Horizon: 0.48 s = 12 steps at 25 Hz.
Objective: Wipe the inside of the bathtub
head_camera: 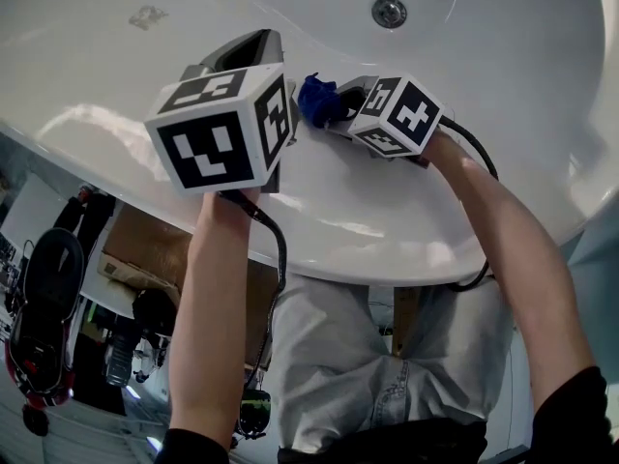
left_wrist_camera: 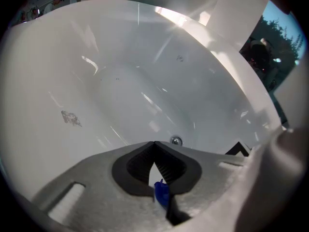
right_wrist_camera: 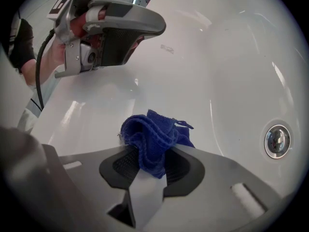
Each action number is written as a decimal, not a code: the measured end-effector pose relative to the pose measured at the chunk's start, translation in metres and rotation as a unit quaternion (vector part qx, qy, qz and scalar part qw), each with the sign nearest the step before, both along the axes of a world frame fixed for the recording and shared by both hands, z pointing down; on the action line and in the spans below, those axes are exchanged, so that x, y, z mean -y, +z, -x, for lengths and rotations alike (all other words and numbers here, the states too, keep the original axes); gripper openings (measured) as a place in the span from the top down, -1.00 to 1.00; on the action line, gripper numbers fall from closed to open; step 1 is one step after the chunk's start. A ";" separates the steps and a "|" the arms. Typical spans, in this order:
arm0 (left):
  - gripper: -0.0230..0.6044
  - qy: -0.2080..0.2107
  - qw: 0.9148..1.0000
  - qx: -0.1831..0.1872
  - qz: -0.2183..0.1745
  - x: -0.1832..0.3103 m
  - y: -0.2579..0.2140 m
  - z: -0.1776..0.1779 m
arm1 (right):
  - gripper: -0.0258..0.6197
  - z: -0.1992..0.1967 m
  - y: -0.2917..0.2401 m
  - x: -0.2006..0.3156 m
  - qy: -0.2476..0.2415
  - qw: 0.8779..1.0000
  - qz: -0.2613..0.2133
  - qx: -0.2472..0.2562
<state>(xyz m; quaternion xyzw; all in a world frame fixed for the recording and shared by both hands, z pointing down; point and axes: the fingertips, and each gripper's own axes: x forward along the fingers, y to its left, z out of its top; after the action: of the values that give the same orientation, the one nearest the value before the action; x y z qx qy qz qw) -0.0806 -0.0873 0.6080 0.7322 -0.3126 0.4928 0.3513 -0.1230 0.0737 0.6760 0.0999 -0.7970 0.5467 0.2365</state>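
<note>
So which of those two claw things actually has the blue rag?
The right gripper: its jaws pinch the bunched blue cloth. The left gripper is shut on nothing.

Glossy bathtub [head_camera: 464, 85], woven cloth [right_wrist_camera: 152, 141]

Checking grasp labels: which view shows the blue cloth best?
Right gripper view: the blue cloth sits large, clamped by the right gripper. Head view shows a small clump; left gripper view, only a sliver.
</note>
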 end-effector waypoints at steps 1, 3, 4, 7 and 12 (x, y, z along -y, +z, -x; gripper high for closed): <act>0.91 -0.001 1.000 0.001 -0.001 -0.001 -0.002 0.002 | 0.52 0.002 -0.004 -0.002 -0.003 1.000 -0.003 0.003; 0.91 -0.002 1.000 0.002 -0.003 -0.005 -0.007 0.005 | 0.53 0.005 -0.014 -0.007 -0.006 1.000 -0.005 0.008; 0.91 -0.002 1.000 0.003 -0.003 -0.007 -0.011 0.005 | 0.52 0.006 -0.020 -0.009 -0.007 1.000 -0.006 0.011; 0.91 -0.003 1.000 0.004 -0.005 -0.009 -0.022 0.000 | 0.53 0.002 -0.038 -0.010 -0.012 1.000 -0.011 0.019; 0.91 -0.002 1.000 0.006 -0.006 -0.016 -0.027 0.008 | 0.53 0.013 -0.062 -0.017 -0.025 0.999 -0.015 0.039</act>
<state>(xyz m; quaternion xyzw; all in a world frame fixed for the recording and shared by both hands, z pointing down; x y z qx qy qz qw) -0.0891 -0.0716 0.5814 0.7308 -0.3193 0.4941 0.3462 -0.1356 0.0906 0.6139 0.0622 -0.8162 0.5317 0.2172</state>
